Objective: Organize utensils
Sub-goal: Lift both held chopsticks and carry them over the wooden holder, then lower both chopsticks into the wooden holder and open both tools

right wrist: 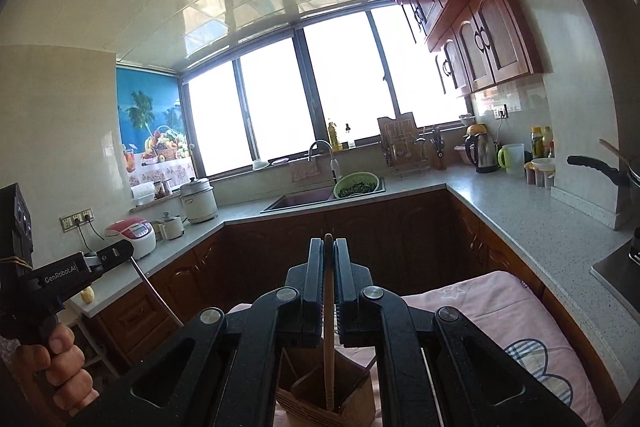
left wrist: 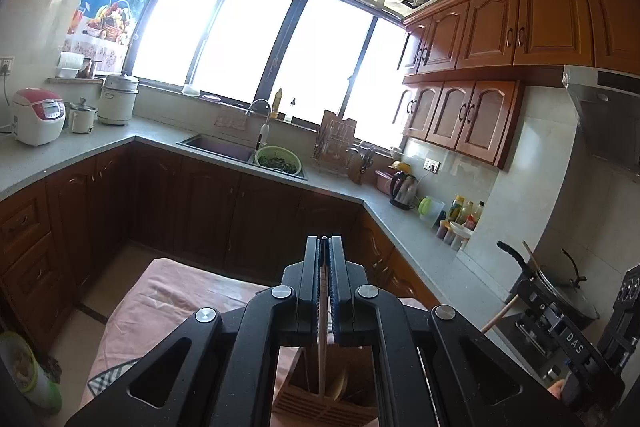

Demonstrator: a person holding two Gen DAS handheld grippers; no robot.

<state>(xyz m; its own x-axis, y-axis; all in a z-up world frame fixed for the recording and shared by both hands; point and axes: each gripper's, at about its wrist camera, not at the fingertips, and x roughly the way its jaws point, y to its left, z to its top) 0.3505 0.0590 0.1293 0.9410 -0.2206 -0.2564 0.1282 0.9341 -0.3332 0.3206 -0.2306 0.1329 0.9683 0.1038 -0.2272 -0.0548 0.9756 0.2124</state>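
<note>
My left gripper is shut on a thin pale stick-like utensil that hangs straight down. Its lower end shows against a slatted wooden utensil holder; whether it is inside I cannot tell. My right gripper is shut on a thicker wooden utensil handle, hanging down over the same holder. In the right wrist view the left gripper is at far left, held by a hand. In the left wrist view the right gripper is at far right with its wooden handle slanting down.
The holder stands on a pink cloth over a table. An L-shaped grey counter carries a kettle, bottles, a green colander by the sink and a rice cooker. A black-handled pot sits at the right.
</note>
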